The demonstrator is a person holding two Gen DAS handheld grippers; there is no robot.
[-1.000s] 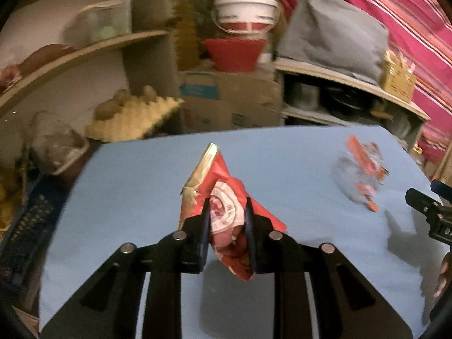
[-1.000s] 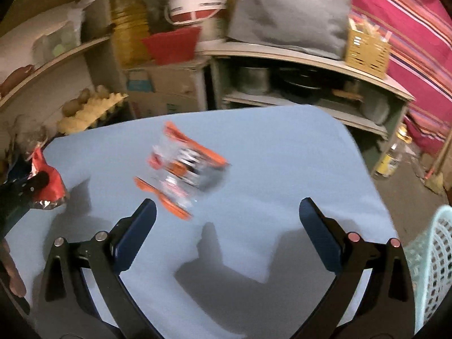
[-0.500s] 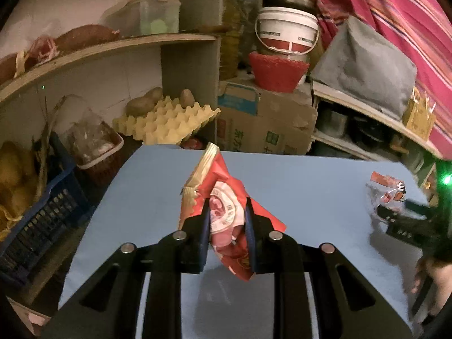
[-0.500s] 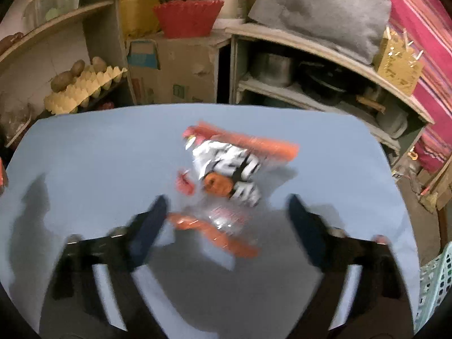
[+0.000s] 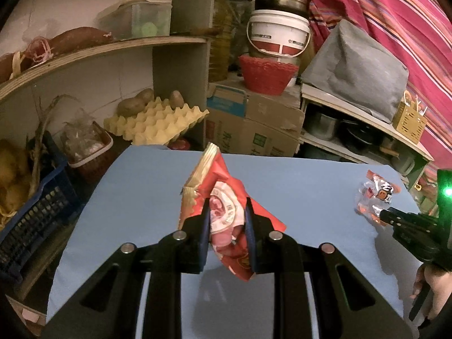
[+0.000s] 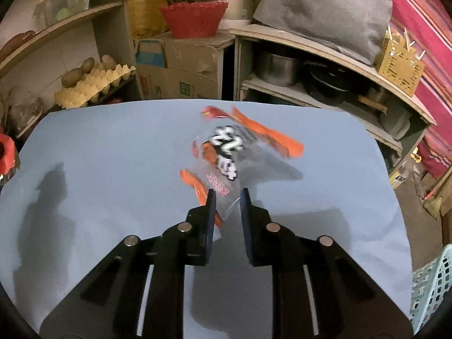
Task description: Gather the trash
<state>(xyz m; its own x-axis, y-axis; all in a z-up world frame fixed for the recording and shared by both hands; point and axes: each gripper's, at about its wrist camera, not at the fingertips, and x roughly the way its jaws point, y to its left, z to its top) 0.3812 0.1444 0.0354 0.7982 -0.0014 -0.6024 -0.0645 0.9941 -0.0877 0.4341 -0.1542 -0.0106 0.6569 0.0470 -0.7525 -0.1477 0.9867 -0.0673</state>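
Note:
My left gripper (image 5: pixel 227 202) is shut on a crumpled red snack bag (image 5: pixel 214 175), held up above the blue table (image 5: pixel 147 186). In the right wrist view that bag (image 6: pixel 7 152) peeks in at the far left edge. A clear wrapper with orange edges and black print (image 6: pixel 228 147) lies in the middle of the table (image 6: pixel 113 155). Its near end sits between the jaws of my right gripper (image 6: pixel 228 190), which are closing and pinch the clear film. In the left wrist view the right gripper (image 5: pixel 381 214) meets the wrapper (image 5: pixel 377 190) at the right.
A teal slotted basket (image 6: pixel 432 279) stands off the table's right front corner. Behind the table are a cardboard box (image 6: pixel 180 67), an egg tray with potatoes (image 5: pixel 152 121) and shelves of pots (image 6: pixel 325 79). A blue crate (image 5: pixel 34 214) sits at the left. A hand (image 5: pixel 432 282) holds the right gripper.
My right gripper moved forward to the clear wrapper and its wide-open jaws closed onto its near end. The left gripper lifted the red bag slightly and swung left.

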